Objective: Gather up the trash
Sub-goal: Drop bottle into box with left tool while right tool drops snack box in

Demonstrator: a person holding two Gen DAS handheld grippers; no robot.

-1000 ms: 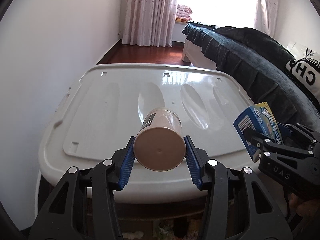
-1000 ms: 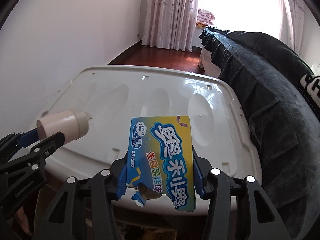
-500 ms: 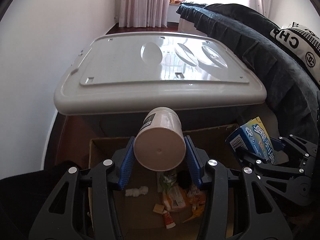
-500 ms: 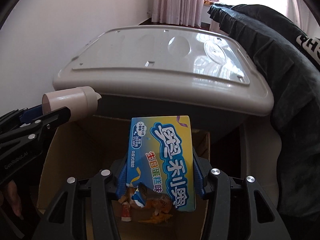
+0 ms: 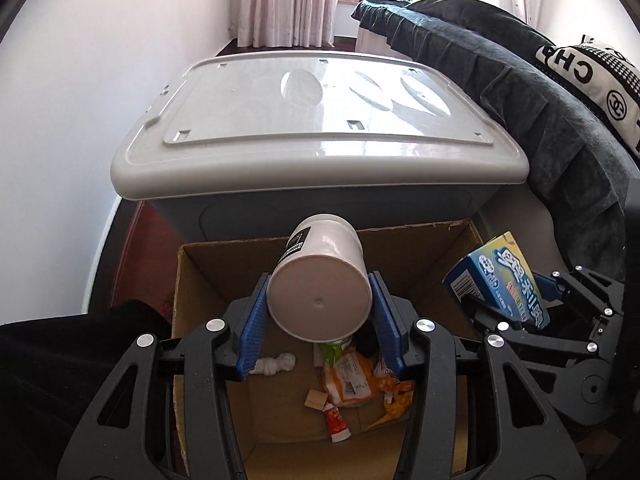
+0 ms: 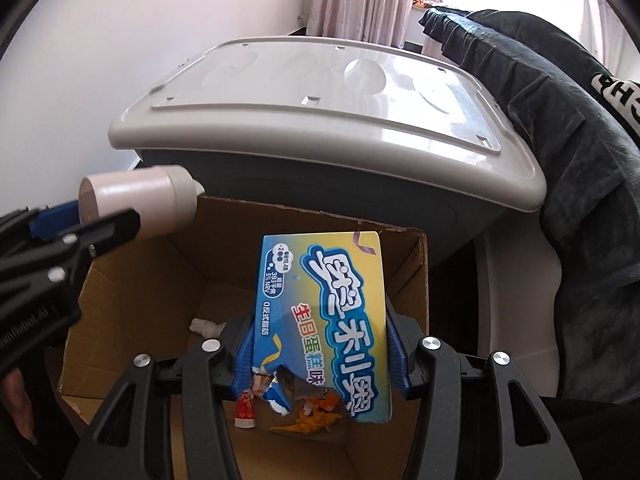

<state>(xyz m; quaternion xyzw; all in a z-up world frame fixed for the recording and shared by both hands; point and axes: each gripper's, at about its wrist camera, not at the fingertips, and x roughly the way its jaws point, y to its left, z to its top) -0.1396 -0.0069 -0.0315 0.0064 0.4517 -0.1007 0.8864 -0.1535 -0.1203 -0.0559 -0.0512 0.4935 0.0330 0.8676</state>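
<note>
My left gripper [image 5: 320,300] is shut on a beige plastic bottle [image 5: 320,276], held lying with its base toward the camera, above an open cardboard box [image 5: 200,280]. The bottle also shows in the right wrist view [image 6: 136,204]. My right gripper [image 6: 320,344] is shut on a torn blue and yellow snack box [image 6: 332,312], held over the same cardboard box [image 6: 132,300]; the snack box shows at the right of the left wrist view [image 5: 500,284]. Wrappers [image 5: 356,376], a small red tube [image 5: 336,424] and a white tissue [image 5: 276,364] lie in the box's bottom.
A grey lidded storage bin [image 5: 320,120] stands right behind the cardboard box. A dark blanket over a sofa [image 5: 540,100] is at the right. A white wall [image 5: 80,80] is at the left. Dark cloth [image 5: 60,380] is at the lower left.
Both grippers have come back and down from over the bin lid. They now hold the bottle and the snack box above the cardboard box, a little closer to it than half a second ago.
</note>
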